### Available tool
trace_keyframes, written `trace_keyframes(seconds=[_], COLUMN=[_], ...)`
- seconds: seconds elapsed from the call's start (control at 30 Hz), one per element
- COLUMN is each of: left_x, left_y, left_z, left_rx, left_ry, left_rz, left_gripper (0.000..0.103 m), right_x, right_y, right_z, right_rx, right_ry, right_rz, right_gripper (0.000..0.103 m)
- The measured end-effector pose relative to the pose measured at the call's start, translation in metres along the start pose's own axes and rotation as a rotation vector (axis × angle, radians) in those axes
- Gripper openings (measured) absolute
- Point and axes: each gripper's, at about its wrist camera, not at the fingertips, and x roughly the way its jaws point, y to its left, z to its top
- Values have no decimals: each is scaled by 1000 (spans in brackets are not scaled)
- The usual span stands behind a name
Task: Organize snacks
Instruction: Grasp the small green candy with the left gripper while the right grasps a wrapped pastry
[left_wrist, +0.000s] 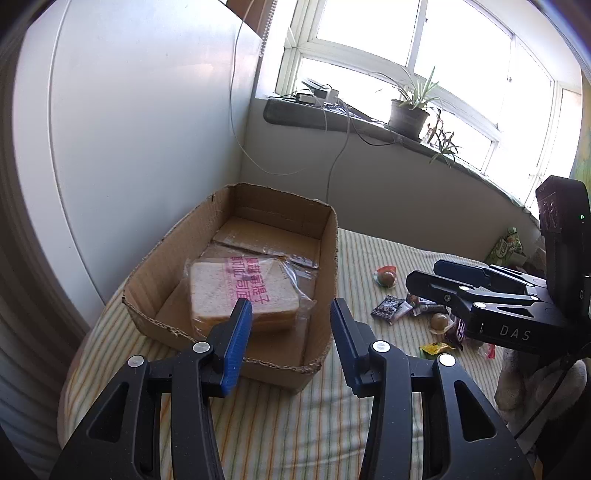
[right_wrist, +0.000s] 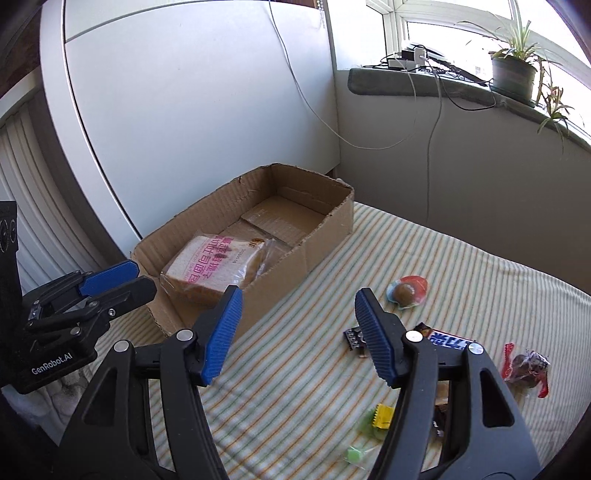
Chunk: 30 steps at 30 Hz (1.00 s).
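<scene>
With both hand-held grippers, left and right, half open and empty, we judge the loose sweets on the bed light, crinkly and slippery, best pinched across their wrapped middles.

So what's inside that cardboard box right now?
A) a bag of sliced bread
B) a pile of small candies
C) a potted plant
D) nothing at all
A: the bag of sliced bread lies alone in the cardboard box, while the small wrapped snacks sit outside on the striped cloth.
</scene>
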Motion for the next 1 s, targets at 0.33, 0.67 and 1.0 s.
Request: trace_keyframes(seconds=[0.33,0.67,1.0], left_x=[15,36,59], left_y=[-43,-102,-135], left_z=[-17,-44,-62], left_rx=[50,121,188], left_ry=[73,199,268], left_rz=[-107,-239,-257], left_gripper=[43,43,43], right_x=[-43,-47,-35], right_y=[-77,-131,-140], right_z=[-42,-91,-99], right_rx=[55,88,52], right_ry=[33,131,173], right_rz=[-149,-227,-195], right_gripper=[66,66,66])
